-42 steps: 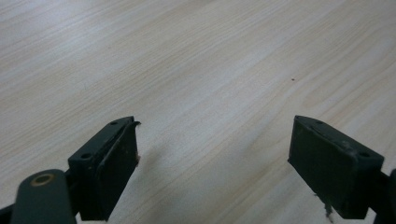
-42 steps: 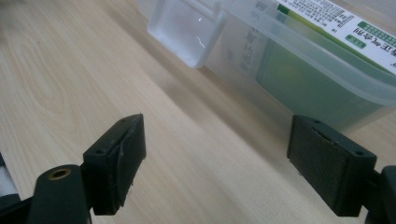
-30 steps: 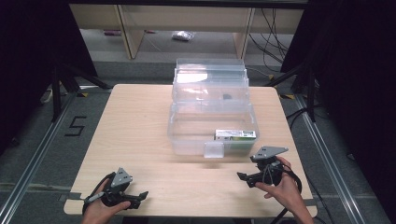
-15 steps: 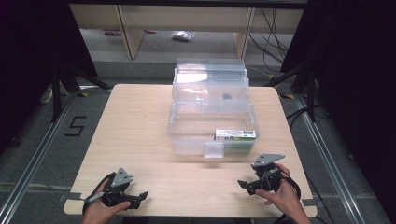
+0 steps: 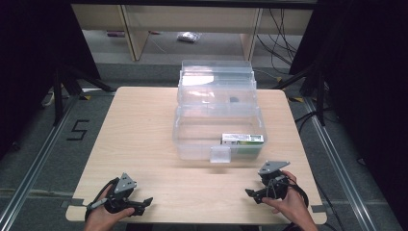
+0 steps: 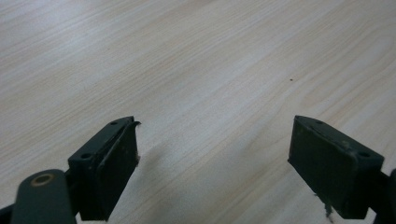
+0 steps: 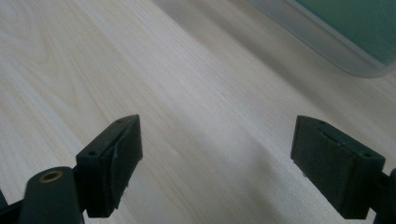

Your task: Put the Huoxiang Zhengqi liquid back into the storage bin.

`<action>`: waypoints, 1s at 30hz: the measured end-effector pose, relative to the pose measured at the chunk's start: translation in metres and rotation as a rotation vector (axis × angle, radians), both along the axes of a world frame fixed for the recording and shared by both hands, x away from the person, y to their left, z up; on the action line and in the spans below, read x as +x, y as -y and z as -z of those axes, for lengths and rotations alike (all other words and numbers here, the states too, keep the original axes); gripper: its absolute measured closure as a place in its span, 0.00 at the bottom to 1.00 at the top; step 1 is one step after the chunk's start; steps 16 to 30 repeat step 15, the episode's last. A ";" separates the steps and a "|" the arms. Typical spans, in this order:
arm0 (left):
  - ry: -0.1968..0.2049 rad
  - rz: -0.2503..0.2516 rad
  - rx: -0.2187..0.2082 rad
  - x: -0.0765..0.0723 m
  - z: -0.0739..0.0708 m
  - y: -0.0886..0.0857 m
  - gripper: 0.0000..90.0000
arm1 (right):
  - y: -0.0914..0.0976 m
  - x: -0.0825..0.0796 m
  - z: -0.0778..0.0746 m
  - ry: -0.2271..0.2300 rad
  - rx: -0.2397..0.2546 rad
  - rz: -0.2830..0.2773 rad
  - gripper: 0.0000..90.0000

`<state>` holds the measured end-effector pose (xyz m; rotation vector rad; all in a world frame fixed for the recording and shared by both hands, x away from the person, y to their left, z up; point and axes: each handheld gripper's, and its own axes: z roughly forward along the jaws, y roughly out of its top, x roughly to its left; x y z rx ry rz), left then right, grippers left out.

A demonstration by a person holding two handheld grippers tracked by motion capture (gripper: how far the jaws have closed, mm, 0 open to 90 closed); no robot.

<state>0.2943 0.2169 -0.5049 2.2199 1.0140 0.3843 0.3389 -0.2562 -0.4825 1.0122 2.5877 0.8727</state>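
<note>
Clear bin point(image 5: 217, 137) sits mid-table, right of centre, stacked in front of and against a second clear bin point(image 5: 216, 89) behind it. Inside the front bin, at its right near corner: a green-and-white box point(image 5: 242, 139) lying flat. A small clear latch tab point(image 5: 220, 154) hangs off the bin's near wall. A dark small item point(image 5: 234, 100) lies in the rear bin; can't tell what it is.

Right gripper point(image 5: 255, 193) is nearest to the bin, resting low at the table's point(image 5: 144, 125) near edge, a little short of the bin's right corner, not touching it. Its own view point(image 7: 217, 154) has the jaws spread wide with bare wood between them and the bin's rounded corner point(image 7: 355, 65) at top right, green showing through the wall.

Left gripper point(image 5: 142, 204) is at the near left edge, well apart from the bin. Jaws spread wide too point(image 6: 215, 158), nothing between them but tabletop.

Judgement: both hands parked, empty, with no grasp started. Looks like the idle point of a step, either before a reach or after a drop.

Next move, if the box or bin is the target: right gripper lifts, goes forward over the near wall, then drops in on the box. Wall clearance is the thing to watch. Left could steady the bin.
</note>
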 end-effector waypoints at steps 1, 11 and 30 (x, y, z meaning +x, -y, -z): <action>0.000 -0.001 -0.001 0.000 0.000 0.000 0.17 | 0.000 0.000 0.000 -0.005 0.000 0.000 0.19; 0.007 -0.006 -0.007 0.000 0.000 0.000 0.17 | 0.000 0.002 0.001 0.001 0.009 -0.015 0.19; 0.002 -0.003 -0.002 -0.001 0.000 0.000 0.17 | 0.001 0.001 -0.001 -0.014 -0.004 -0.009 0.19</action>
